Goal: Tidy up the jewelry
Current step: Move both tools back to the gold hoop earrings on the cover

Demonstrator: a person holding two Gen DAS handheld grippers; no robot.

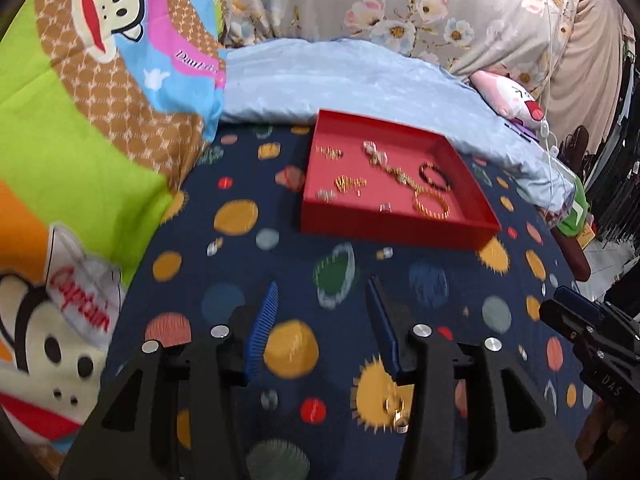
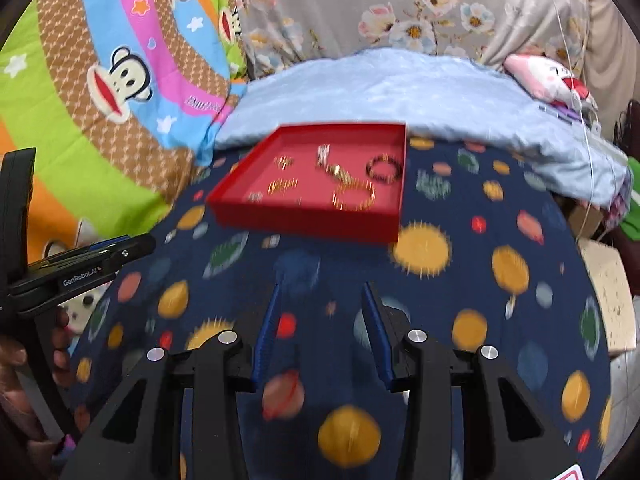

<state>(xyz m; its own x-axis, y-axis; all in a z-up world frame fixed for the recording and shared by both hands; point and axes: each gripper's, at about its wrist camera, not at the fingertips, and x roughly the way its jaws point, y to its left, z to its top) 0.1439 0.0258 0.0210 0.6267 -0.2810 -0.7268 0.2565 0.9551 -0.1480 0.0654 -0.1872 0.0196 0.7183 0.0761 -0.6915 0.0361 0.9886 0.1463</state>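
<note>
Tray (image 1: 394,228) with jewelry well ahead of 2 spread, empty claws (image 1: 322,300) (image 2: 320,296).

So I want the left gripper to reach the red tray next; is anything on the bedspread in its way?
Nothing large: between the left gripper and the red tray lies only one small loose trinket on the bedspread.

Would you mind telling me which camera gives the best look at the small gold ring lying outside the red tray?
The left wrist view: the gold ring lies on the planet-print bedspread beside the left gripper's right finger, well short of the red tray. The right wrist view doesn't show it.
</note>
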